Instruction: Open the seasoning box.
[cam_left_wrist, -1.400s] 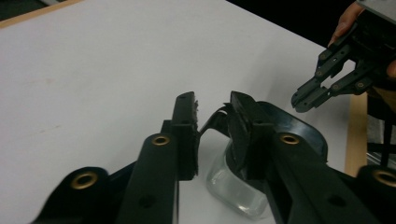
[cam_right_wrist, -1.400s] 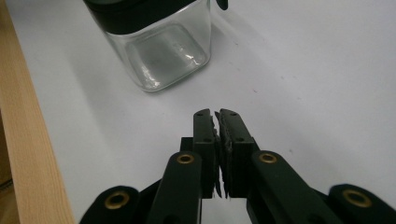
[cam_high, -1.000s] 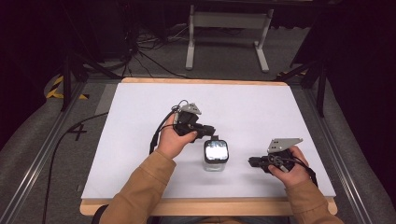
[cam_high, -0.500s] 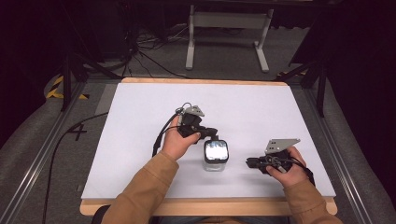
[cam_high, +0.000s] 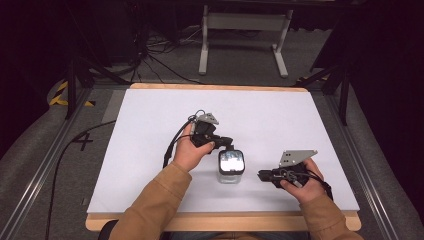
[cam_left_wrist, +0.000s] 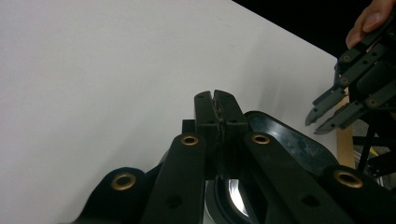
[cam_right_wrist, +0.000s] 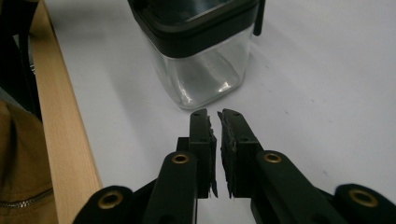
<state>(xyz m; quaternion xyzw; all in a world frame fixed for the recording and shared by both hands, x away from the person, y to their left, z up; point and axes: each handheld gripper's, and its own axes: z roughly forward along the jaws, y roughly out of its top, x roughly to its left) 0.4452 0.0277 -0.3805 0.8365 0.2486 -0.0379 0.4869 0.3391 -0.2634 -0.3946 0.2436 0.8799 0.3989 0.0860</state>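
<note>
Left gripper (cam_left_wrist: 218, 109): jaws pressed together at the far rim of the black lid (cam_left_wrist: 285, 140), with no gap between the pads; whether they pinch a tab or edge of that lid cannot be told from the left gripper view. Right gripper (cam_right_wrist: 215, 122): jaws drawn narrow, a thin slit between them, holding nothing; tips point at the jar's near lower corner and stand just apart from it.

The jar (cam_high: 231, 167), clear-walled, square, capped in black, stands upright on the white table (cam_high: 150, 130), near the middle of the near half; in the high view the left gripper (cam_high: 226, 143) sits at its far-left top edge, the right gripper (cam_high: 263, 175) to its right, low to the table; both hands brown-sleeved.

Judgement: the step in hand appears to be work on the lid, the left gripper engaged at the cap, the right not yet engaged. The next move likely calls for the right jaws to part and brace the glass body, so the jar does not slide or tip when the lid is pulled.
</note>
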